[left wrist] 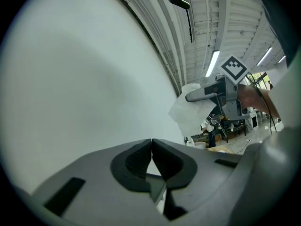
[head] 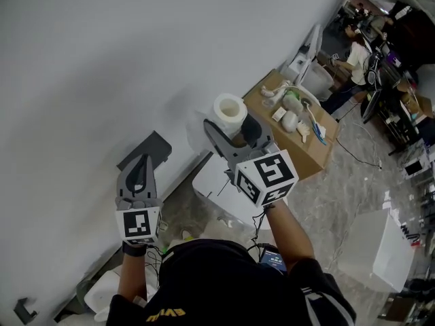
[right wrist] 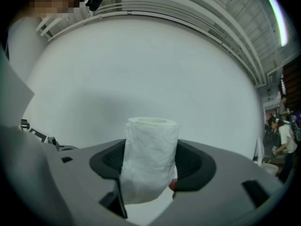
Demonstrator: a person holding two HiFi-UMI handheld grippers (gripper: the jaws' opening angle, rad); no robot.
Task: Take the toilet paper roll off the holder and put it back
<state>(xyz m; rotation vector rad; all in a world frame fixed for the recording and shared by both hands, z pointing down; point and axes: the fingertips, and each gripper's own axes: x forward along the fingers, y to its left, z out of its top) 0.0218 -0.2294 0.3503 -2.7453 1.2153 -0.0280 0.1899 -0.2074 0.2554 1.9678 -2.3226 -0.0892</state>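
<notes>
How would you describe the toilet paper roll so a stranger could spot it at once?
Start at the big pale wall and find the right gripper raised before it. The toilet paper roll stands pinched between its grey fingers: a white, crinkly cylinder, the only thing held up, unlike the small items lying on the cardboard box beyond.

No words or numbers could be read. The yellow print on the person's black shirt [head: 165,313] was too blurred (only slanted strokes showed). The left marker cube [head: 138,224] and the right marker cube [head: 267,176] carried only black-and-white square patterns.
</notes>
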